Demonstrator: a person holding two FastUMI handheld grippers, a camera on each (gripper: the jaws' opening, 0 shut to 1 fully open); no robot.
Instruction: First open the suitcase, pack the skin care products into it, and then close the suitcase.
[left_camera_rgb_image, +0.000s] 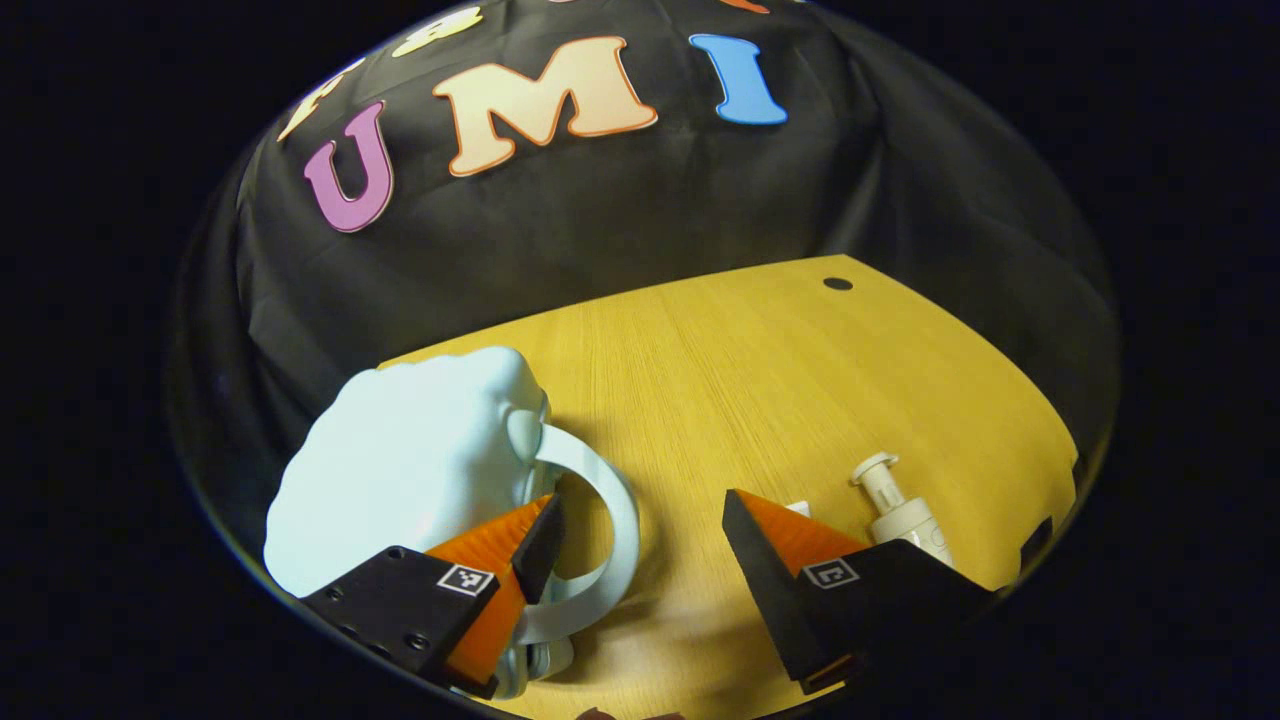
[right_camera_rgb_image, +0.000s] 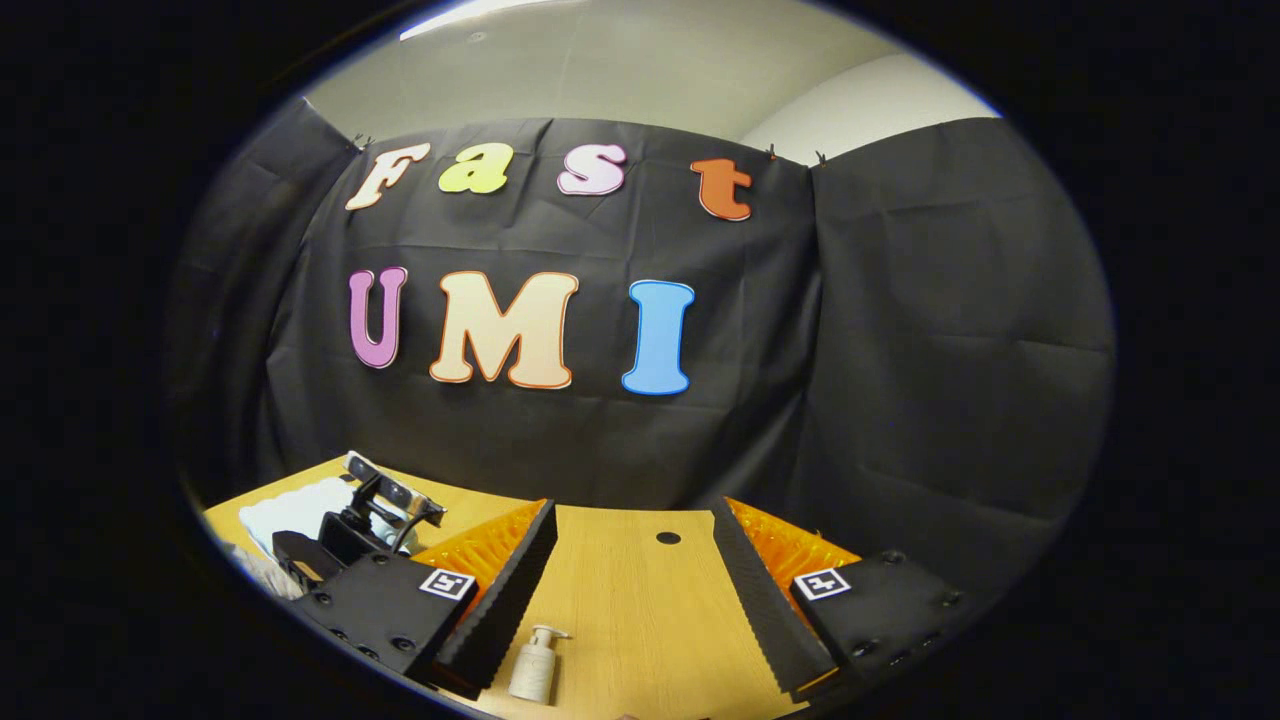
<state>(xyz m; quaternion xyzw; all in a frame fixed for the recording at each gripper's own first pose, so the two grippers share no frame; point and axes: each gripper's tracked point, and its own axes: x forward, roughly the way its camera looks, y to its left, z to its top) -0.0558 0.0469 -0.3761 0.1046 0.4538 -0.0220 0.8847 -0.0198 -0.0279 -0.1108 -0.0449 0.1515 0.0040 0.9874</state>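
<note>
Left gripper (left_camera_rgb_image: 640, 530): fingers held wide apart, nothing gripped; one finger is seen just inside the suitcase's handle loop (left_camera_rgb_image: 600, 500).
Right gripper (right_camera_rgb_image: 630, 580): fingers spread wide, nothing held.
Pump bottle (right_camera_rgb_image: 535, 663): set on the table (right_camera_rgb_image: 620, 600) between the right fingers, upright, long axis vertical, nozzle turned to the right.
Suitcase (left_camera_rgb_image: 400, 470): pale blue, at the table's left, apparently closed.
Progress: judged barely begun; opening, packing and closing remain.

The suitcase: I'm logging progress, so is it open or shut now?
Shut, as far as shows: the pale suitcase shows a closed shell, its handle between the open left gripper's fingers.
</note>
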